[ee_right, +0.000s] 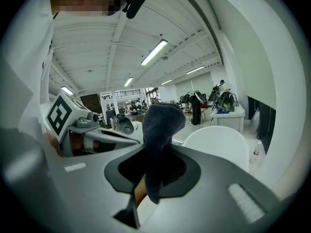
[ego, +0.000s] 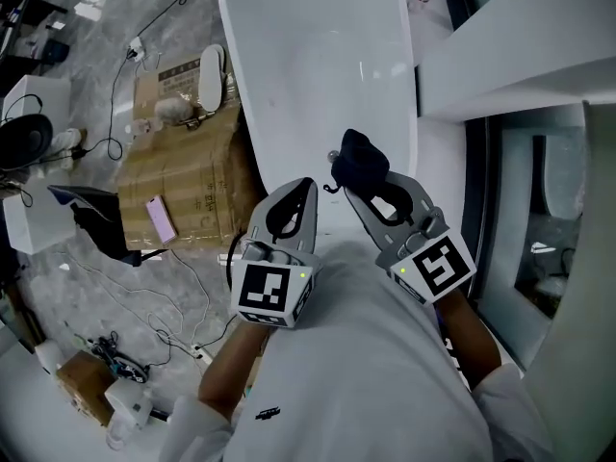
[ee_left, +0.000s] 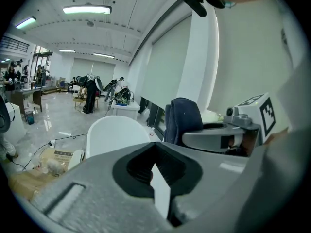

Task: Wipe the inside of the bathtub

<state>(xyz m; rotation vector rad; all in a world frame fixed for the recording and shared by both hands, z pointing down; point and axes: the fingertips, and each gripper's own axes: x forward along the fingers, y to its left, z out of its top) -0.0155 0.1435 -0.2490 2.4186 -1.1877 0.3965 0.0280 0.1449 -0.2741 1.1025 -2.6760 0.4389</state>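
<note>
Above the near end of the white bathtub (ego: 318, 56), the head view shows the right claw (ego: 358, 183) and the left claw (ego: 306, 187) held side by side. Only the gripper views show the long hall beyond, with strip lights (ee_left: 87, 8) and people far off. The right claw pinches a dark blue cloth (ee_right: 163, 123) that sticks up past its tips. The left claw is pressed together on nothing. On the grey marbled floor (ego: 58, 277) left of the tub lie flattened cardboard (ego: 183, 176), a pink phone (ego: 160, 218) and loose cables (ego: 144, 301).
</note>
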